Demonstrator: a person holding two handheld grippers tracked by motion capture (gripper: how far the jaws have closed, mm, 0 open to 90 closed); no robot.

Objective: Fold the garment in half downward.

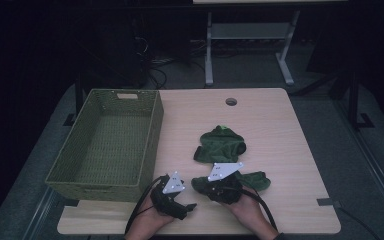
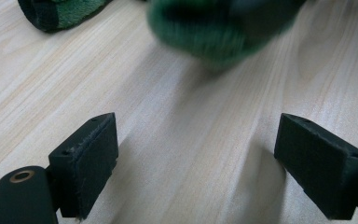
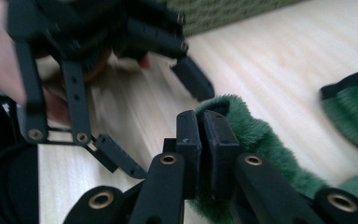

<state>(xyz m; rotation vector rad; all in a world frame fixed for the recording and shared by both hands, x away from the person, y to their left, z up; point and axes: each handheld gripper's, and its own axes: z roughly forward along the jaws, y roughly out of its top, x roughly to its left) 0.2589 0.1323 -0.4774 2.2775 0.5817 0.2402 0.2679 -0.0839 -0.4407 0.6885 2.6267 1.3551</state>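
A small green fleece garment (image 1: 221,142) lies spread on the wooden table (image 1: 285,135), right of centre. My right gripper (image 3: 200,135) is shut on a fold of that green fleece (image 3: 261,140) at the garment's near-left end, the pads pressed together with fabric between them. In the high view the right gripper (image 1: 211,189) sits over that near corner. My left gripper (image 2: 196,154) stands open just above bare wood, its pads (image 2: 91,158) wide apart with nothing between them. The blurred green fleece (image 2: 214,32) hangs just beyond it. The left gripper (image 1: 187,206) is close beside the right one, near the table's front edge.
An olive woven basket (image 1: 152,130) stands on the left part of the table, with nothing inside it. A round cable hole (image 1: 231,102) is at the table's back edge. Bare wood lies to the right of the garment.
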